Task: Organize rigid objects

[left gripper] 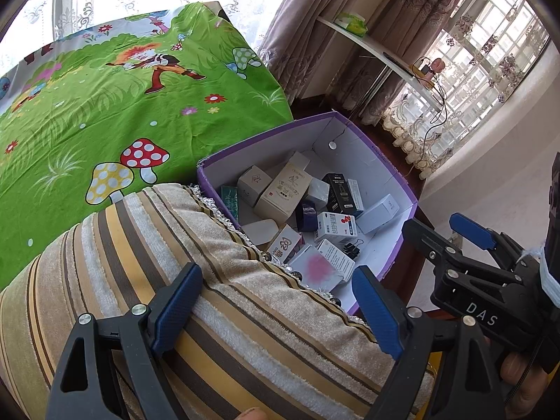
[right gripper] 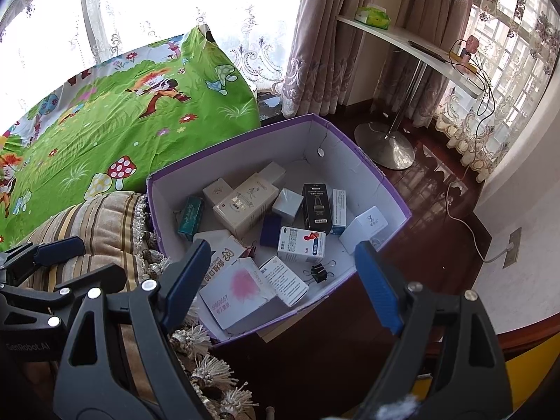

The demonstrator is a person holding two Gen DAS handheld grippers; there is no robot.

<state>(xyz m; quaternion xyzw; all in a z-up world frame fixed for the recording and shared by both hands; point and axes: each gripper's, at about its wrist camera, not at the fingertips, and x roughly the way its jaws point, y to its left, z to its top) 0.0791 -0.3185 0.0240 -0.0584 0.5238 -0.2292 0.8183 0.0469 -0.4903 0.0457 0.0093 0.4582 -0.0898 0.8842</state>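
Purple cardboard box (right gripper: pixel 371 171), white inside, small cartons (right gripper: pixel 245 206) jumbled

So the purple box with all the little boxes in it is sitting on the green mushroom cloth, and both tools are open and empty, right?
Not quite. The purple box isn't on the green mushroom cloth; the right wrist view shows it beside the cloth, next to the striped cushion. The rest holds: the left tool and right tool are both open and empty.

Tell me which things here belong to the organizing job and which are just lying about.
For the job: purple box; small cartons; binder clip; left gripper and right gripper, both open.

Lying about: striped cushion; cartoon sheet; tissue pack; white shelf.
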